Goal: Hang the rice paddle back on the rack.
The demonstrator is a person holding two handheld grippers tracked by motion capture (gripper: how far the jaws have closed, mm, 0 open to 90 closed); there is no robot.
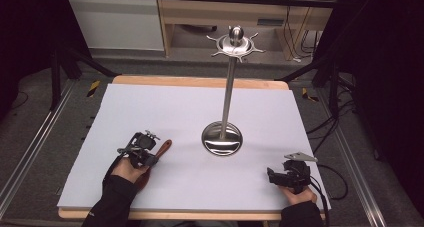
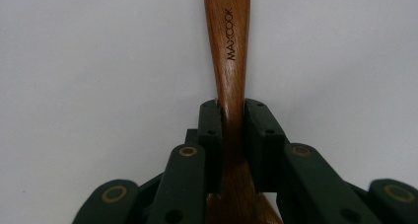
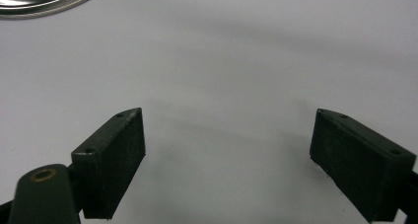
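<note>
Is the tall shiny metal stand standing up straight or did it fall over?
Standing up. The metal stand has its round base flat on the white table, with its pole rising to the hooks on top.

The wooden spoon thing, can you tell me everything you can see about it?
The wooden utensil is reddish-brown, smooth, polished wood with visible grain. Its long handle narrows in the middle, widens again toward the far end, and has the word MAXCOOK burned into it. It lies flat on the white table, near the left front. The left hand-held gripper is shut on the narrow part, one black pad on each side. Its other end is hidden under the gripper and hand, so I cannot tell its shape.
</note>
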